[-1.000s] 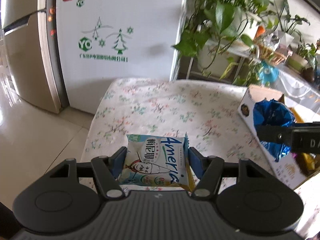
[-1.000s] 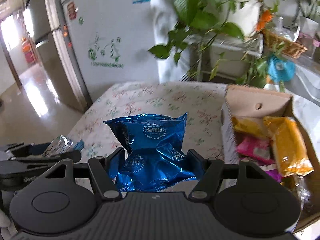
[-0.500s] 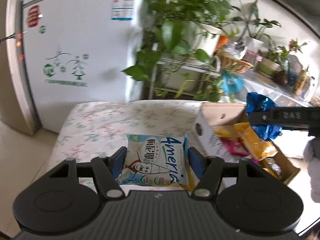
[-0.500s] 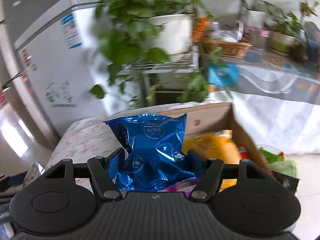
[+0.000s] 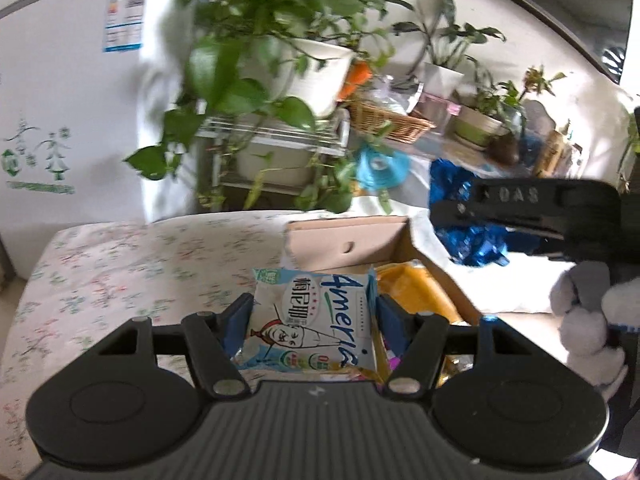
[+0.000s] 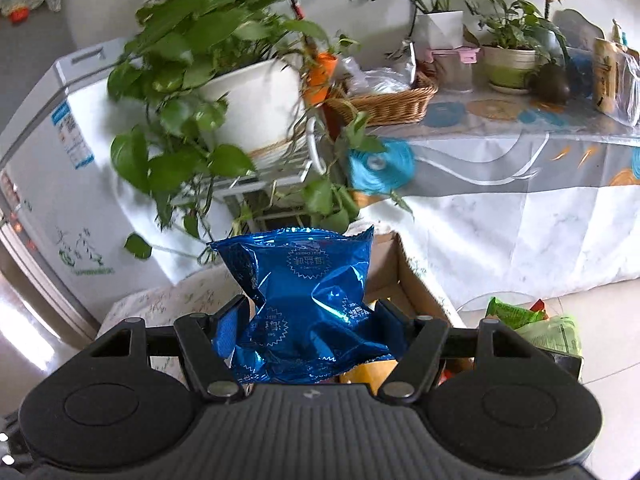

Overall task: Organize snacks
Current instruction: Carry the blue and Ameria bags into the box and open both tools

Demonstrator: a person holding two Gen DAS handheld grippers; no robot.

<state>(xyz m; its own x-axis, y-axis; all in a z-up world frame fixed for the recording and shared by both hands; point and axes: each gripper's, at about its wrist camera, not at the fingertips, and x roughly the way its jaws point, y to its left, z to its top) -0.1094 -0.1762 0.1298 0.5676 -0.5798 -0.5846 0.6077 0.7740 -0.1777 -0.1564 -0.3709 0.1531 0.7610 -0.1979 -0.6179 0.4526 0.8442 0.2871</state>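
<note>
My left gripper is shut on a white and light-blue snack packet with a cartoon figure, held above the near end of an open cardboard box. Yellow and pink snack packs lie in that box. My right gripper is shut on a crinkled blue foil packet, held above the box's far right corner. In the left wrist view the right gripper shows side-on at right with the blue foil packet, gripped by a gloved hand.
The box stands on a table with a floral cloth. Behind it are a white fridge, a potted plant on a wire rack and a long table with a wicker basket. A bin holding green packets sits on the floor at right.
Both grippers have swung to the right with their packets still held. The box has come to the middle of the left wrist view, and the right gripper now faces the long table and floor beyond the box.
</note>
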